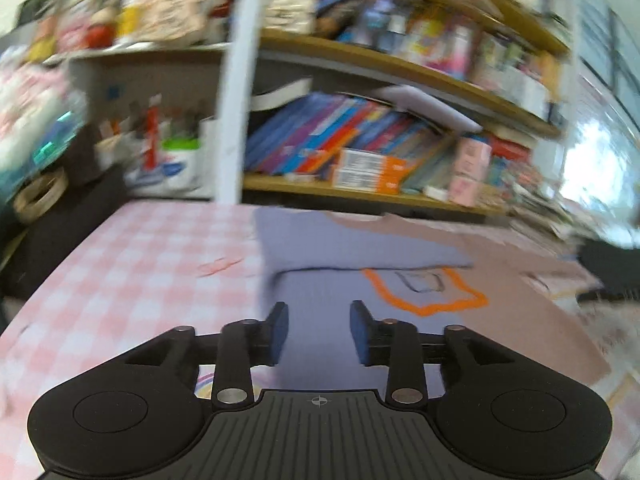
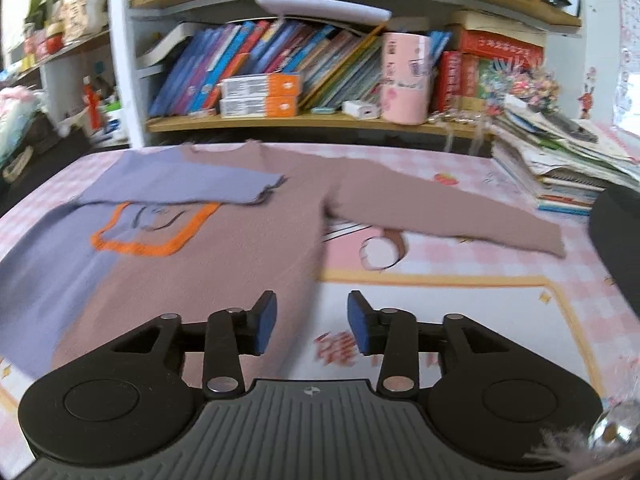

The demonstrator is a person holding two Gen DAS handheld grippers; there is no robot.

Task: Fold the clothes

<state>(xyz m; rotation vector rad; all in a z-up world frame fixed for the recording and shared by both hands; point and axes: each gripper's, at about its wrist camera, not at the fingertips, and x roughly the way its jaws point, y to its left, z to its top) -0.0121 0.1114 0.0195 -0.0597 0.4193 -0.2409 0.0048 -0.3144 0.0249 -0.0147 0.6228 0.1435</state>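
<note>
Looking along my left gripper (image 1: 319,332), I see its jaws standing partly open with nothing between the blue pads; below the gap lies the lilac side of the sweater (image 1: 340,248), flat on the table (image 1: 132,256) with its pink-checked cloth. The lilac sleeve (image 1: 356,244) is already turned in across the chest, its lower edge just above the orange-outlined patch (image 1: 430,292), so I judge one sleeve fold made and these jaws free for the next hold. The knit looks soft, matte and limp, lying without stiffness. This view is blurred, and the shelf of books (image 1: 352,140) behind is only streaks of colour. From my right gripper (image 2: 311,322) the jaws are likewise partly open and empty, hanging over the sweater's right side edge, where brownish-pink knit meets the printed cloth. The brown sleeve (image 2: 440,216) lies stretched out to the right, well apart from the body's hem and not yet folded, which I take to be my next job. Beyond its cuff, a heap of papers and booklets (image 2: 560,164) crowds the table's far right corner.
</note>
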